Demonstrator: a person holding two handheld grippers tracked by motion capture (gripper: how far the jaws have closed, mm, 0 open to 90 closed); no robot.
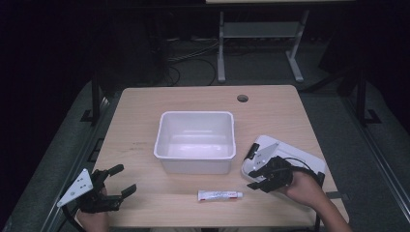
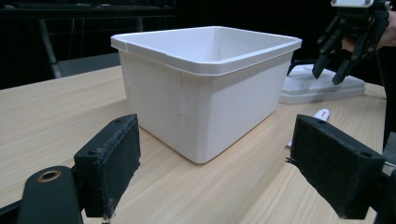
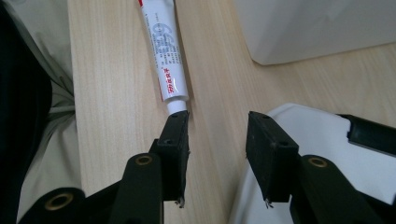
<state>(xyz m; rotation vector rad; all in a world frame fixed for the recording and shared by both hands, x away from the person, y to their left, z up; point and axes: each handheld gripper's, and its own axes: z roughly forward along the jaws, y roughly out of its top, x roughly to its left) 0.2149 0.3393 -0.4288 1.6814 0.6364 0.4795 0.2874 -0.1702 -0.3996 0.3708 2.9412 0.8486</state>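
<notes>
Your left gripper (image 1: 112, 186) rests at the tabletop's (image 1: 135, 111) near left corner, jaws wide apart and empty. One toothpaste tube (image 1: 220, 195) lies along the front edge before the single white tub (image 1: 196, 140), cap toward your right gripper (image 1: 258, 180). That nearer gripper hovers just off the cap, jaws part-open, beside one white lid (image 1: 309, 162).
</notes>
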